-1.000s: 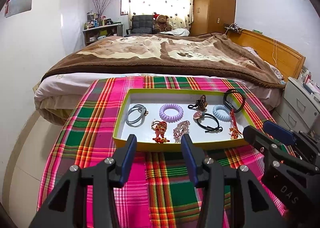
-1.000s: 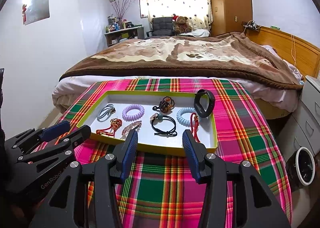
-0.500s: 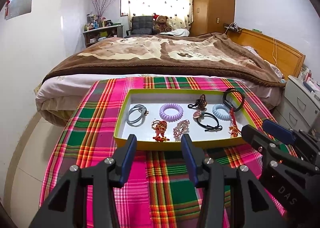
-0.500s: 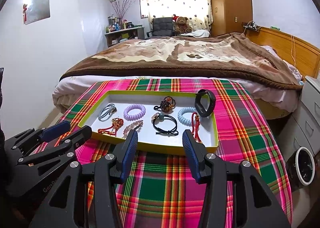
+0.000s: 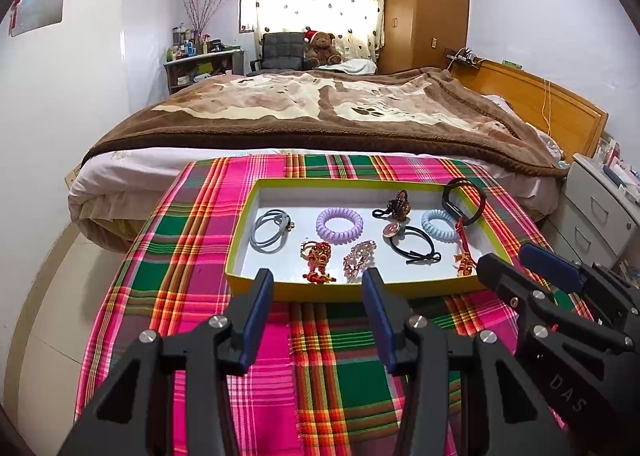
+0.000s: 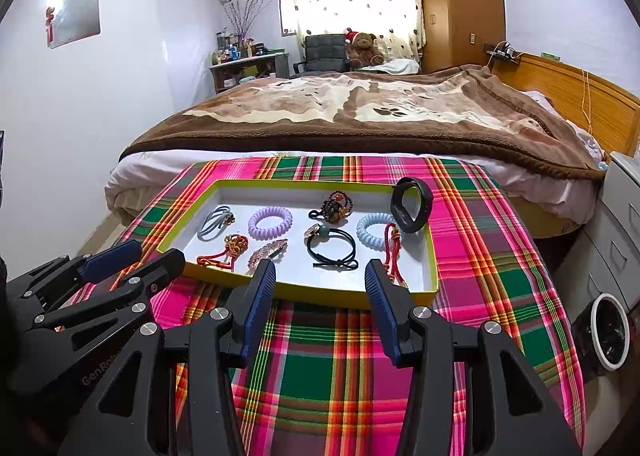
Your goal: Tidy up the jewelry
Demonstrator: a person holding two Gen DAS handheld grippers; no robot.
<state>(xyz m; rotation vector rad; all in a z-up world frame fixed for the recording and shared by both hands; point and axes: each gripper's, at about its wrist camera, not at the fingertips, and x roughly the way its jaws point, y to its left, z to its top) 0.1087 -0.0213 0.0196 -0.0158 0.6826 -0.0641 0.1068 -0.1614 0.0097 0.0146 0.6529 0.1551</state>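
A yellow-rimmed white tray (image 5: 256, 290) (image 6: 320, 294) sits on a plaid cloth and holds several hair ties and trinkets: a grey tie (image 5: 269, 231), a purple coil (image 5: 339, 219) (image 6: 270, 222), a blue coil (image 5: 439, 225) (image 6: 374, 231), a black tie (image 5: 414, 244) (image 6: 332, 248), a red knot charm (image 5: 318, 259) (image 6: 226, 252). A black band (image 5: 463, 201) (image 6: 412, 204) leans on the tray's right rim. My left gripper (image 5: 318, 298) and right gripper (image 6: 320, 284) are open and empty, just in front of the tray's near rim.
The plaid cloth (image 5: 180, 256) covers a small table at the foot of a bed with a brown blanket (image 5: 320, 112). A white drawer unit (image 5: 600, 212) stands at the right. A round white bin (image 6: 610, 330) sits on the floor at the right.
Both grippers have drawn back slightly from the tray and stay open. Nothing in the tray has moved.
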